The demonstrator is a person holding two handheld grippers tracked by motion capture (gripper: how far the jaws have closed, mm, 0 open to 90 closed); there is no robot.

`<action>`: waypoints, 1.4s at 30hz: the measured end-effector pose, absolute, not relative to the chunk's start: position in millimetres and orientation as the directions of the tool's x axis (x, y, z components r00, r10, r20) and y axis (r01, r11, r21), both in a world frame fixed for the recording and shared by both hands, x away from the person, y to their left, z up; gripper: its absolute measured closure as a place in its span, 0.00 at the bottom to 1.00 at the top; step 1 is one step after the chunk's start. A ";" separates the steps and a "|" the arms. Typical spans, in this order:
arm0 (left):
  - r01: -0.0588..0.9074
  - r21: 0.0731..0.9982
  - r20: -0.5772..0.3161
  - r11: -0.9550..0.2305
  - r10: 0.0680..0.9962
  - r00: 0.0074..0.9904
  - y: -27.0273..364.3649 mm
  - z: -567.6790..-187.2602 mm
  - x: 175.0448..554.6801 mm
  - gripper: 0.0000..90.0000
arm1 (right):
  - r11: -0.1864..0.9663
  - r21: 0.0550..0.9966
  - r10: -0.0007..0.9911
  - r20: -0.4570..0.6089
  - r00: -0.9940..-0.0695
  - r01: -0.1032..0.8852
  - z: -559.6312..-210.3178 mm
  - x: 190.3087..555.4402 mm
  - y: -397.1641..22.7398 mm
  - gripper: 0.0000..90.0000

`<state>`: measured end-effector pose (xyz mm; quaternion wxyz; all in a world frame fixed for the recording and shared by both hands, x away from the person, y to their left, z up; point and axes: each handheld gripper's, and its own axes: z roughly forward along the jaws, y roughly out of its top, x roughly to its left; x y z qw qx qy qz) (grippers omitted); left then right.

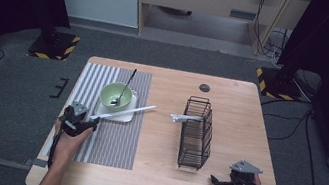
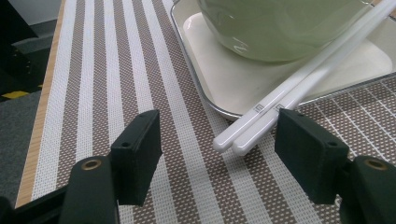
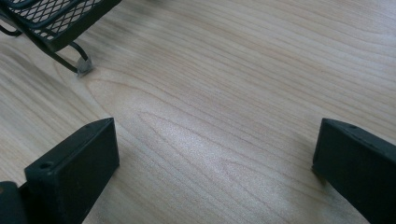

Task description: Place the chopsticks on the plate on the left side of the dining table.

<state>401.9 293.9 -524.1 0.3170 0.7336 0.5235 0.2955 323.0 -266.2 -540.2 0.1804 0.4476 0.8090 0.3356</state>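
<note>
Left claw [image 2: 217, 149] low over the striped placemat [image 2: 116, 70], jaws parted about halfway and empty, the near ends of a pair of white chopsticks [image 2: 299, 84] lying between them, closer to the right-hand jaw and not yet pressed by either pad. Chopsticks running away from the claw, up and to the right, across the rim of a white square tray [image 2: 224, 84] and against the side of a pale green bowl [image 2: 280, 28] that stands on it; in the high view, a dark-handled spoon [image 1: 124, 88] leaning inside the bowl [image 1: 116, 95], just ahead of the left claw [image 1: 91, 122]. Right claw [image 3: 215, 172] wide open and empty over bare tabletop [image 3: 233, 93], a foot of the black wire basket [image 3: 56, 18] ahead and to its left; in the high view, the right claw [image 1: 215, 182] well apart from the chopsticks [image 1: 126, 112], the basket [image 1: 196, 133] between them, with a white utensil [image 1: 186, 119] poking from its side. Step in hand, by judgement: pinching both chopsticks together near their ends. Best done by centring the pair between the jaws, keeping the pads level with the mat, closing slowly so neither stick rolls free, then lifting straight without nudging the bowl or dragging the tray.
</note>
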 end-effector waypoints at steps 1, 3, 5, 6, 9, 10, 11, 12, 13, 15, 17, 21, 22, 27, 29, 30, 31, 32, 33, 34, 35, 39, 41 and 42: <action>0.581 0.774 0.104 -0.252 0.956 0.276 293.7 -524.8 402.6 0.35 | 0.374 0.705 0.846 0.008 -0.534 0.603 -540.2 323.0 -266.1 0.00; 0.581 0.774 0.107 -0.252 0.956 0.272 293.9 -524.8 402.8 0.35 | 0.374 0.705 0.846 0.008 -0.534 0.603 -540.2 323.0 -266.1 0.00; 0.580 0.776 0.109 -0.249 0.958 0.265 294.0 -524.2 402.4 0.35 | 0.373 0.705 0.846 0.008 -0.534 0.603 -540.2 323.0 -266.1 0.00; 0.579 0.776 0.109 -0.250 0.958 0.267 293.7 -523.7 401.8 0.35 | 0.374 0.705 0.846 0.008 -0.534 0.603 -540.2 323.0 -266.1 0.00; 0.576 0.775 0.110 -0.262 0.952 0.285 293.3 -521.2 398.4 0.34 | 0.374 0.705 0.845 0.008 -0.534 0.603 -540.2 323.0 -266.2 0.00; 0.572 0.777 0.113 -0.265 0.951 0.287 293.4 -519.9 396.8 0.34 | 0.374 0.705 0.846 0.008 -0.534 0.603 -540.2 323.0 -266.1 0.00; 0.570 0.778 0.113 -0.263 0.952 0.286 294.0 -518.6 395.2 0.34 | 0.374 0.705 0.846 0.008 -0.534 0.603 -540.2 323.0 -266.1 0.00; 0.569 0.781 0.109 -0.259 0.952 0.285 294.5 -517.5 393.8 0.34 | 0.374 0.705 0.846 0.008 -0.534 0.603 -540.2 323.0 -266.1 0.00; 0.567 0.781 0.109 -0.260 0.952 0.287 295.1 -516.6 392.7 0.34 | 0.374 0.705 0.846 0.008 -0.534 0.602 -540.2 323.0 -266.1 0.00; 0.569 0.778 0.112 -0.268 0.949 0.294 295.5 -515.8 391.4 0.34 | 0.374 0.705 0.845 0.008 -0.534 0.603 -540.2 323.0 -266.1 0.00; 0.571 0.773 0.117 -0.276 0.947 0.300 295.9 -516.5 391.7 0.34 | 0.374 0.705 0.846 0.008 -0.534 0.603 -540.2 323.0 -266.1 0.00; 0.575 0.768 0.127 -0.282 0.947 0.295 297.3 -518.1 393.4 0.34 | 0.374 0.705 0.846 0.008 -0.534 0.603 -540.2 323.0 -266.1 0.00; 0.575 0.765 0.136 -0.289 0.946 0.295 297.1 -518.8 393.9 0.34 | 0.374 0.705 0.846 0.008 -0.534 0.603 -540.2 323.0 -266.1 0.00; 0.583 0.758 0.137 -0.292 0.945 0.296 297.0 -520.8 395.7 0.35 | 0.374 0.705 0.846 0.008 -0.534 0.603 -540.2 323.0 -266.1 0.00; 0.582 0.758 0.138 -0.293 0.945 0.295 297.4 -521.2 396.2 0.35 | 0.374 0.705 0.845 0.008 -0.534 0.603 -540.2 323.0 -266.1 0.00; 0.582 0.758 0.138 -0.293 0.945 0.295 297.4 -521.2 396.2 0.36 | 0.374 0.705 0.845 0.008 -0.534 0.602 -540.2 323.0 -266.1 0.00; 0.582 0.761 0.136 -0.288 0.947 0.291 298.4 -521.4 396.6 0.36 | 0.374 0.705 0.845 0.008 -0.534 0.603 -540.2 323.0 -266.1 0.00; 0.583 0.761 0.133 -0.283 0.949 0.288 299.0 -521.5 396.8 0.36 | 0.374 0.705 0.846 0.008 -0.534 0.603 -540.2 323.0 -266.1 0.00; 0.584 0.762 0.130 -0.279 0.950 0.285 299.6 -521.7 397.0 0.36 | 0.374 0.705 0.845 0.008 -0.534 0.602 -540.2 323.0 -266.1 0.00; 0.584 0.762 0.129 -0.278 0.950 0.283 299.9 -521.8 397.2 0.36 | 0.374 0.704 0.845 0.008 -0.534 0.603 -540.1 323.0 -266.2 0.00; 0.584 0.763 0.129 -0.277 0.951 0.283 300.0 -522.0 397.4 0.36 | 0.374 0.705 0.845 0.008 -0.534 0.602 -540.2 323.0 -266.1 0.00; 0.579 0.766 0.131 -0.279 0.950 0.284 299.3 -522.3 397.9 0.36 | 0.374 0.705 0.846 0.008 -0.534 0.603 -540.2 323.0 -266.1 0.00; 0.576 0.769 0.133 -0.279 0.950 0.282 299.1 -522.4 398.4 0.37 | 0.374 0.705 0.845 0.008 -0.534 0.602 -540.2 323.0 -266.1 0.00; 0.575 0.768 0.136 -0.280 0.950 0.281 299.0 -522.5 398.7 0.37 | 0.374 0.704 0.845 0.009 -0.534 0.603 -540.2 323.0 -266.2 0.00</action>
